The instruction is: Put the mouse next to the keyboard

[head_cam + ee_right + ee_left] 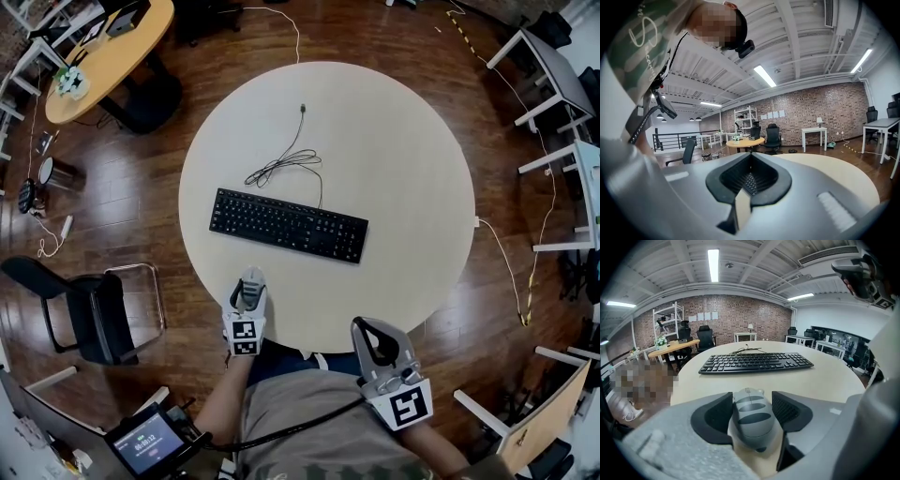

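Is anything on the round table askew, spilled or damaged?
Nothing spilled or damaged. The flat black keyboard lies at a slant, and its thin black cable sits loosely tangled beyond it, plug end unconnected on the round beige table. The left gripper grips a grey striped mouse.

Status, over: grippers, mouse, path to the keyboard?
Left gripper shut on mouse at table near edge. Right gripper shut, empty, off the table. Keyboard ahead, nothing between; cable lies behind it.
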